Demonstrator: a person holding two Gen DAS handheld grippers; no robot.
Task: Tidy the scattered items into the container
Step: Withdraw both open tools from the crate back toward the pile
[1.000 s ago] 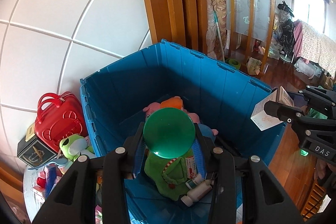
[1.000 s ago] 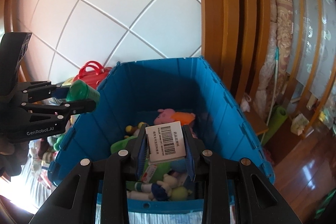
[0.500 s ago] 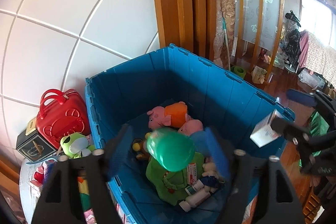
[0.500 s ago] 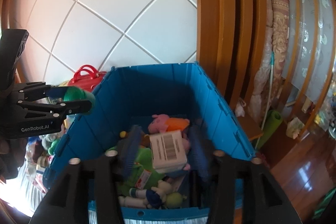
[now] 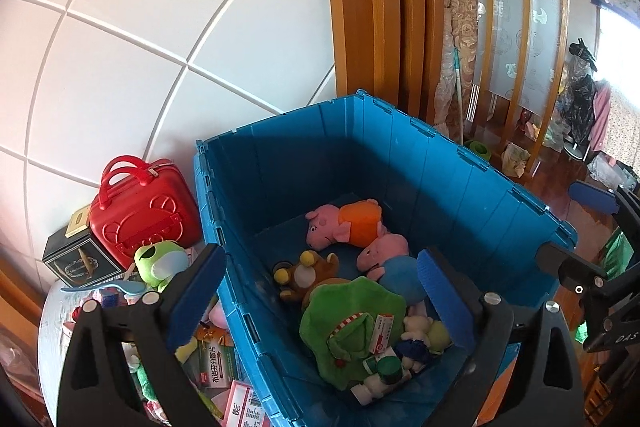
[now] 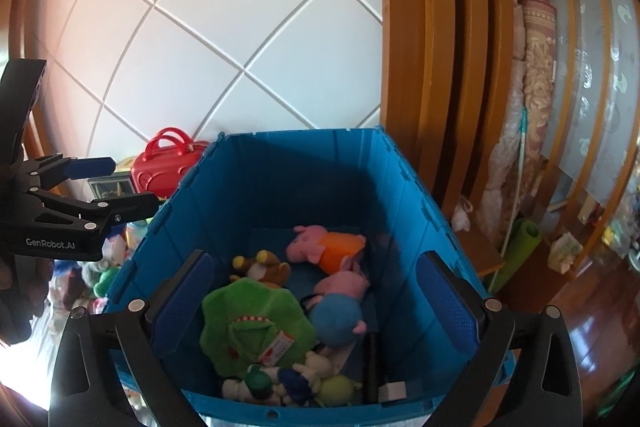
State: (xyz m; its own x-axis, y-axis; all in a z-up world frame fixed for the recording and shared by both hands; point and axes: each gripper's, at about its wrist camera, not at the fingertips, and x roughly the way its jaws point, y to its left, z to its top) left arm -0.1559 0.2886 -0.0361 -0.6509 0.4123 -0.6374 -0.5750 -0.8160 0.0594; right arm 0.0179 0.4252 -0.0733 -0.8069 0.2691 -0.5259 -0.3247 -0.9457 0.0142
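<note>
A blue plastic bin (image 5: pixel 472 187) (image 6: pixel 404 183) holds plush toys: a green one (image 5: pixel 352 323) (image 6: pixel 252 319), two pink pigs (image 5: pixel 344 223) (image 6: pixel 324 247), a brown bear (image 6: pixel 264 267). A green-capped white bottle (image 5: pixel 386 373) (image 6: pixel 252 385) lies at the near end. A white box (image 6: pixel 394 391) lies on the bin floor at the near right. My left gripper (image 5: pixel 320 295) is open and empty above the bin; it also shows in the right wrist view (image 6: pixel 116 183). My right gripper (image 6: pixel 316 295) is open and empty above the bin; it also shows in the left wrist view (image 5: pixel 576 227).
Left of the bin, a red toy case (image 5: pixel 140 211), a dark box (image 5: pixel 76 259), a green frog plush (image 5: pixel 160 263) and several medicine boxes (image 5: pixel 216 367) lie scattered. Wooden door frames (image 5: pixel 368 11) and a rolled rug (image 5: pixel 456 39) stand behind the bin.
Both grippers opened. The green-capped bottle dropped from my left gripper and the white barcode box dropped from my right gripper into the bin. Both grippers rose a little.
</note>
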